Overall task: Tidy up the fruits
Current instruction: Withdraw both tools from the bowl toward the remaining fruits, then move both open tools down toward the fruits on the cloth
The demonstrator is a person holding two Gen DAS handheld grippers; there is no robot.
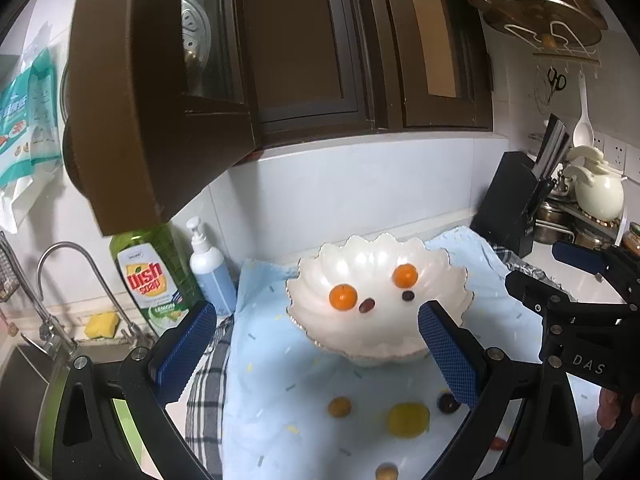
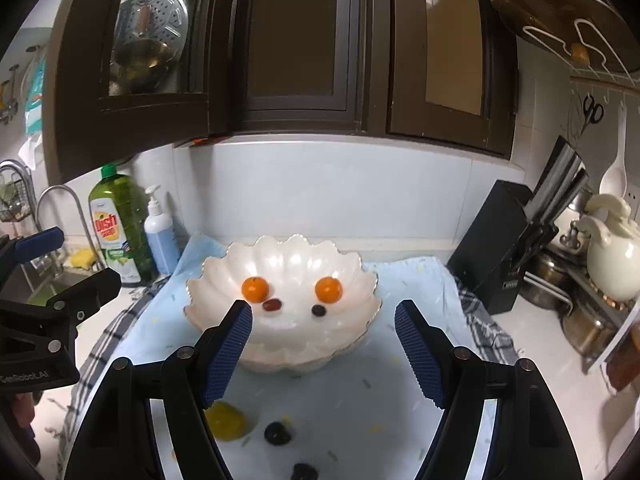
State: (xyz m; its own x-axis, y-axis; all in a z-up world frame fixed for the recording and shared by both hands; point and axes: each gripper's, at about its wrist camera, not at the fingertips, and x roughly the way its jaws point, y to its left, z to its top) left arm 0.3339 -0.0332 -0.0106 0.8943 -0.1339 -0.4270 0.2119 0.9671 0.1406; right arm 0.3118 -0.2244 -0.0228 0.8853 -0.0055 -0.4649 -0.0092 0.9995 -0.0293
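A white scalloped bowl stands on a light blue cloth. In it lie two small oranges, a reddish date and a dark grape. On the cloth in front lie a yellow fruit, a brown fruit, a dark fruit and other small fruits. My left gripper is open and empty. My right gripper is open and empty above the loose fruits.
A green dish soap bottle, a pump bottle, a faucet and a sink stand left. A black knife block, a white jug and pots stand right. An open cabinet door hangs overhead.
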